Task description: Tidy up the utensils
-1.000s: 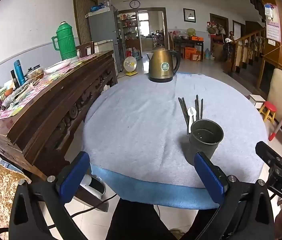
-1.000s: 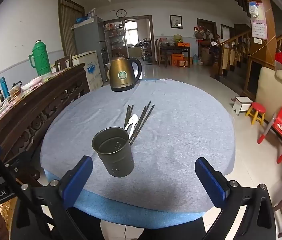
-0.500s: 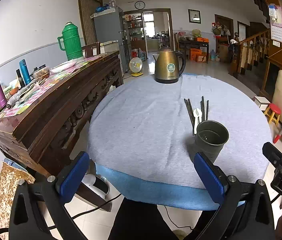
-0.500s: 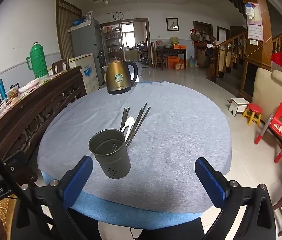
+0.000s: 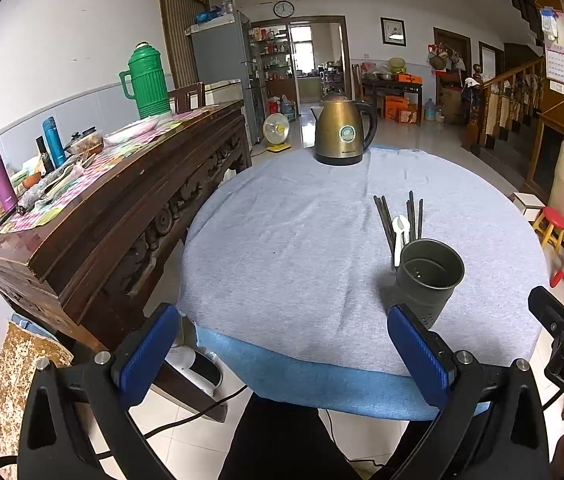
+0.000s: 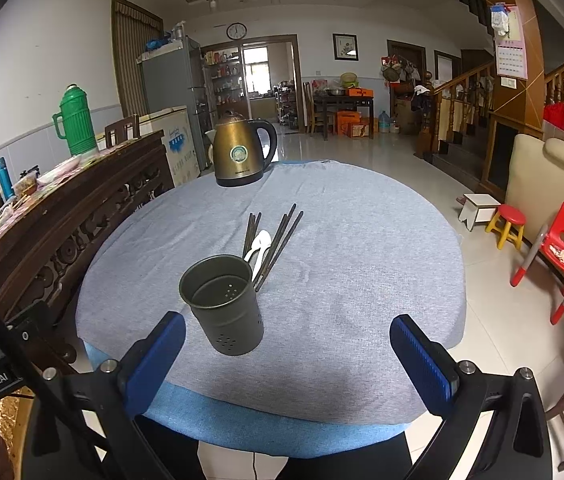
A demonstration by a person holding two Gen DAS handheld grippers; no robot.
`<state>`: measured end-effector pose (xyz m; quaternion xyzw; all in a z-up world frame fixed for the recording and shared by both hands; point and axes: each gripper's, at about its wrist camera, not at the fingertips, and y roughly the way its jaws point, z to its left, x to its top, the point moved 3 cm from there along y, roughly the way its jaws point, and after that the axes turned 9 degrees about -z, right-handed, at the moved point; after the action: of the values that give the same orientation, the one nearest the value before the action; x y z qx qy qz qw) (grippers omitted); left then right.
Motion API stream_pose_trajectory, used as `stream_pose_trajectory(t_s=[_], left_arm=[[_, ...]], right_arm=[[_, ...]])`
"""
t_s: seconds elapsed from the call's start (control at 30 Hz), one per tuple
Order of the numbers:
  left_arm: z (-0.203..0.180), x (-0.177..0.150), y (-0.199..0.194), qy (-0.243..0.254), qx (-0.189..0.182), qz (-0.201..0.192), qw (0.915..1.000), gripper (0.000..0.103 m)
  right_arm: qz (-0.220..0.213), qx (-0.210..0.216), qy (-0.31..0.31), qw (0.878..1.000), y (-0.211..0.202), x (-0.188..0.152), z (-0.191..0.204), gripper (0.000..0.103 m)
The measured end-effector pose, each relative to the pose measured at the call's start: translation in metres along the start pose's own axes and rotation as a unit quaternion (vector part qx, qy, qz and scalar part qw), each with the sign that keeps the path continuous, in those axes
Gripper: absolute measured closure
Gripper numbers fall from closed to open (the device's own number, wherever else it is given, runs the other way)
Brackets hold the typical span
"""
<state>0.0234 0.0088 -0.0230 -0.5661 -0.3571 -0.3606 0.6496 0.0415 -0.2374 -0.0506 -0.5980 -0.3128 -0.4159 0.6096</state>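
Pre-grasp stage, nothing picked yet. Left gripper (image 5: 282,340) and right gripper (image 6: 287,354) both hang off the near edge of the bench (image 6: 361,280), fingers wide, holding nothing.

Cup (image 6: 224,304) stands upright near the 6 o'clock edge of the bench and looks empty, with drain holes in its floor. Chopsticks (image 6: 278,240) and a white spoon (image 6: 260,246) lie flat on the cloth just behind the cup toward 12 o'clock, bunched and partly overlapping. Their near ends are hidden behind the cup. Kettle (image 6: 242,152) sits at the far 12 o'clock edge, well apart.

Likely next: right gripper reaches past the cup at its 1 o'clock side and narrows the fingers on one chopstick or the spoon. Flat, thin sticks on cloth need a low pinch. Overlap risks dragging neighbours. Left could steady the cup.
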Motion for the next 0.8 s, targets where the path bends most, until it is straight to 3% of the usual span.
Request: stream_pose_trajectory(t_s=[0.8], left_arm=[[0.0030,-0.0001,0.0017,-0.001,0.001,0.003,1.0000,0.000]], right_arm=[[-0.001,0.000,0.004,1.000,0.0000,-0.0011,0.0000,0.000]])
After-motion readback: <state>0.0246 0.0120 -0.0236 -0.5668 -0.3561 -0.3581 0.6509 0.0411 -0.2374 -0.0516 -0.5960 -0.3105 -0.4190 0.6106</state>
